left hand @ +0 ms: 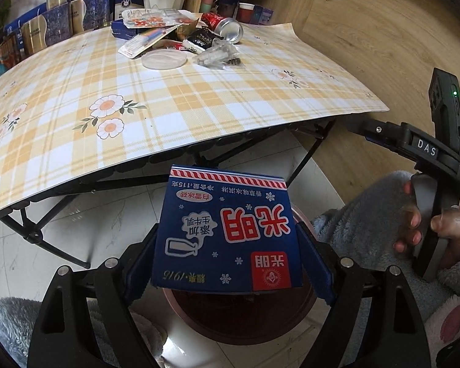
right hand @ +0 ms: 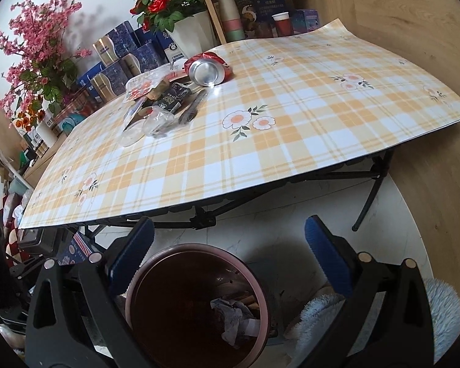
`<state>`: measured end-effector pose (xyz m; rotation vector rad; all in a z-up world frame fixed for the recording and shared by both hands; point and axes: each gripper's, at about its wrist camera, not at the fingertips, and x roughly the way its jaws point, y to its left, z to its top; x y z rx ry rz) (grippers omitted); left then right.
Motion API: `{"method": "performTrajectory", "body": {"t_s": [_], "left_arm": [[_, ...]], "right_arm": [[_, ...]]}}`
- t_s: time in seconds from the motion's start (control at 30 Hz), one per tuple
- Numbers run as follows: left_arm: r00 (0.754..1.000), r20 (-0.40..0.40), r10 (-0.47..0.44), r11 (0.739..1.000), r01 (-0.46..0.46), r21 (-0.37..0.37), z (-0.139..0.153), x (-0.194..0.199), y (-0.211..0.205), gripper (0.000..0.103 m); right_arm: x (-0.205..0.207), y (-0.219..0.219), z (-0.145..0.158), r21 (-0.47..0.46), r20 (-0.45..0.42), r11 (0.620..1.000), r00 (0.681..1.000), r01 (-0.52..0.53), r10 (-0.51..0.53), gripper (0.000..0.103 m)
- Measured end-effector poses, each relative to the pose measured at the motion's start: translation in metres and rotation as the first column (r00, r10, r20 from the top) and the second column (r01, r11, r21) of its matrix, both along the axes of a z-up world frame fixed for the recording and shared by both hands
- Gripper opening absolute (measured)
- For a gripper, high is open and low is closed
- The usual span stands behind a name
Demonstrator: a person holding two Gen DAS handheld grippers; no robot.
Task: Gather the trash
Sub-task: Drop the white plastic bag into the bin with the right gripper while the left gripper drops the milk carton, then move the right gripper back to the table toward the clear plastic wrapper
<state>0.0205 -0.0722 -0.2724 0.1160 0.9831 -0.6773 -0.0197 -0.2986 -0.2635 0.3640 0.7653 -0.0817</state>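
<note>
My left gripper [left hand: 227, 260] is shut on a blue ice-cream carton [left hand: 227, 233] with red and white print, its blue pads against the carton's two sides. The carton hangs over a dark red bin [left hand: 245, 322] on the floor below the table's front edge. My right gripper [right hand: 230, 254] stands open over the same bin [right hand: 196, 247], with nothing between its fingers; crumpled paper [right hand: 236, 316] lies inside. Part of the carton [right hand: 76, 245] shows at the left of the right wrist view. More trash lies at the table's far side: a red can [right hand: 207, 69], a clear lid [left hand: 164, 59], wrappers [left hand: 199, 41].
The plaid floral tablecloth [left hand: 168, 107] covers a folding table with black legs [right hand: 368, 202]. Blue boxes [left hand: 61, 15], a white plant pot [right hand: 193, 33] and flowers stand behind it. A hand [left hand: 414, 224] in a fluffy grey sleeve holds the right gripper's handle. White tile floor lies around the bin.
</note>
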Motion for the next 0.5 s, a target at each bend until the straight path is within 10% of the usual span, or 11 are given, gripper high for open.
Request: {"method": "performTrajectory", "body": {"t_s": [0.5], "left_arm": [[0.995,0.020,0.099,0.995,-0.099,-0.008,0.004,0.007,0.014,0.089]], "right_arm": [[0.004,0.006,-0.003,-0.021,-0.020,1.000,1.000,-0.020,0.020,0.097]]}}
